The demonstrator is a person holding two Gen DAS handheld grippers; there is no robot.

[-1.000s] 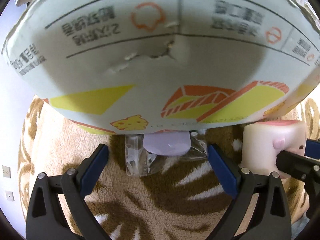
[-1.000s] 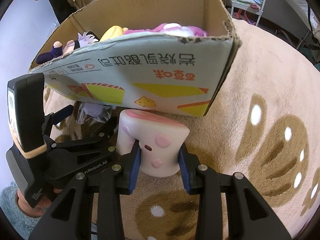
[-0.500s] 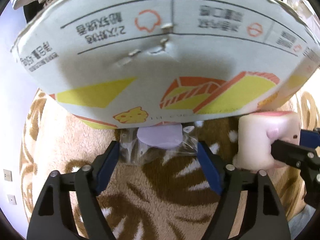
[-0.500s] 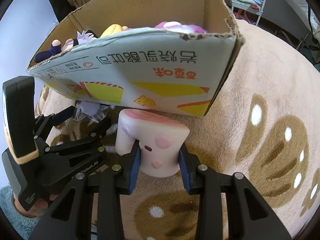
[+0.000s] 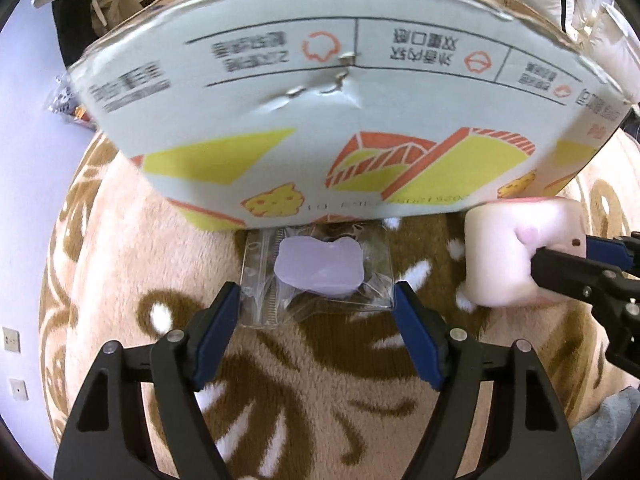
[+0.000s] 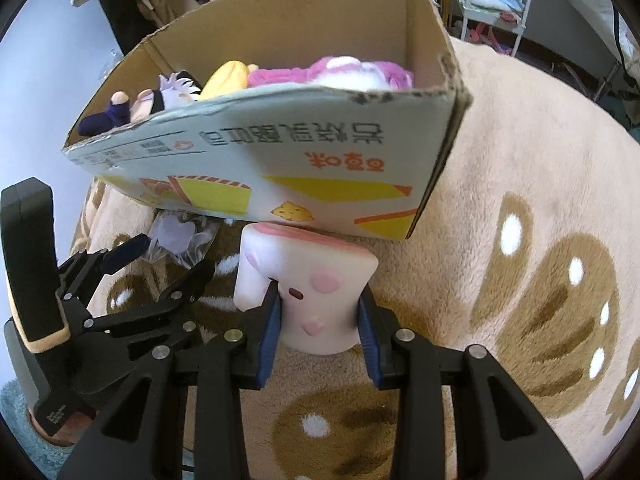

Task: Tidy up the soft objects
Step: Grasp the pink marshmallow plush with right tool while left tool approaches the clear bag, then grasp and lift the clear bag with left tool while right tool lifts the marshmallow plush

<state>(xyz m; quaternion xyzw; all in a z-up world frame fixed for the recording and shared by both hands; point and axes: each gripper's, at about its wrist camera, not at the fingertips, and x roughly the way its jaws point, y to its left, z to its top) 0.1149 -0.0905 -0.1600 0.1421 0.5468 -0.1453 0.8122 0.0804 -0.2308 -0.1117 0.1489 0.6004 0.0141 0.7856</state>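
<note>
The left gripper [image 5: 318, 312] has been drawn back from the printed cardboard box [image 5: 360, 128], jaws wide and empty, the clear plastic bag with a lilac soft piece [image 5: 318, 266] lying just ahead between them; the pink-spotted cream squishy block [image 6: 310, 296] stays clamped in the right gripper [image 6: 320, 324], likely boxed next

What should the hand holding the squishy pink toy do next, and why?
Probably lift it up over the box's near wall. The right gripper is shut on the pink toy, which sits low on the blanket against the outside of the box, where other plush toys already lie.
</note>
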